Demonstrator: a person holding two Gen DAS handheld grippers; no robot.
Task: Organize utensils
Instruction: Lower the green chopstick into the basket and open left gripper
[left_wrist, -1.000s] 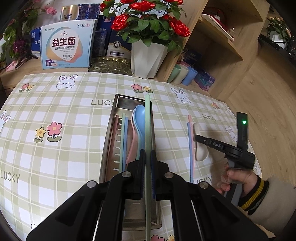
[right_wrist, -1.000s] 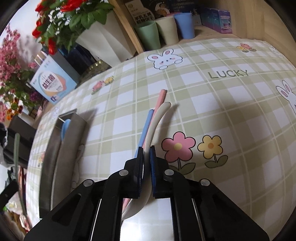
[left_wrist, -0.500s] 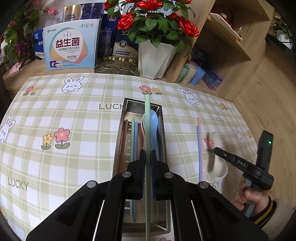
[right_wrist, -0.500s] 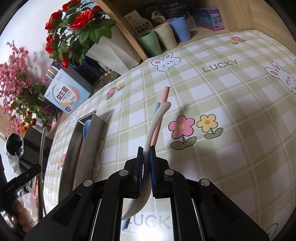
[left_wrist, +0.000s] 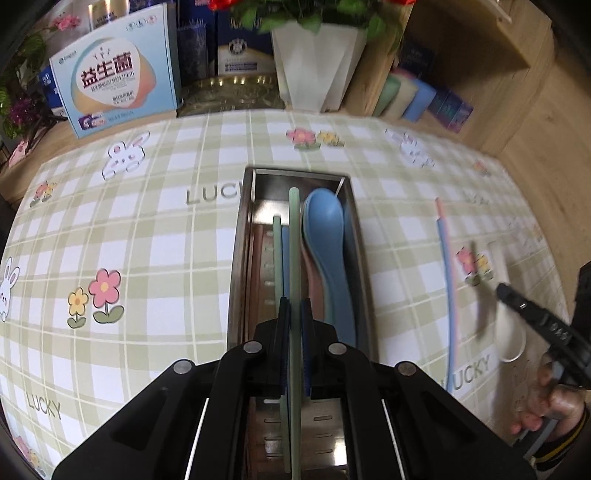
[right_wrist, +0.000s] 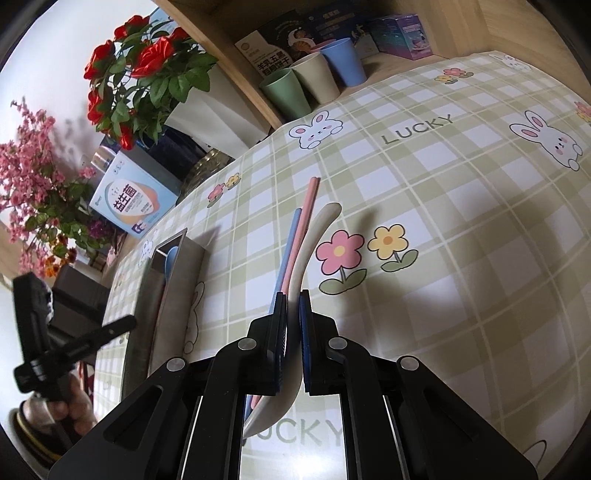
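- Since the earlier frame our left tongs (left_wrist: 293, 310) have come down closer over the long stainless-steel utensil tray (left_wrist: 240, 258), and our right tongs (right_wrist: 293, 306) have carried their load a little above the table (right_wrist: 461, 206).
- Left tongs are clamped tight on a slim pale-green plastic chopstick (left_wrist: 294, 236), which points along the tray's length, just above the blue plastic spoon (left_wrist: 325, 229) and the green and blue sticks already lying inside.
- Right tongs are pinched shut on the handle of a cream-white plastic spoon (right_wrist: 314, 236); its bowl hangs below the jaws.
- Directly beside that handle, a pink chopstick (right_wrist: 308, 206) and a blue chopstick (right_wrist: 291, 236) lie on the checked tablecloth, well apart from the tray.
- We judge the risks thus: released while tilted, the green chopstick could land across the blue spoon or bounce over the tray wall.
- Held only by its thin handle, the white spoon may pivot in the grip, and a low sweep could knock the loose pair off line.
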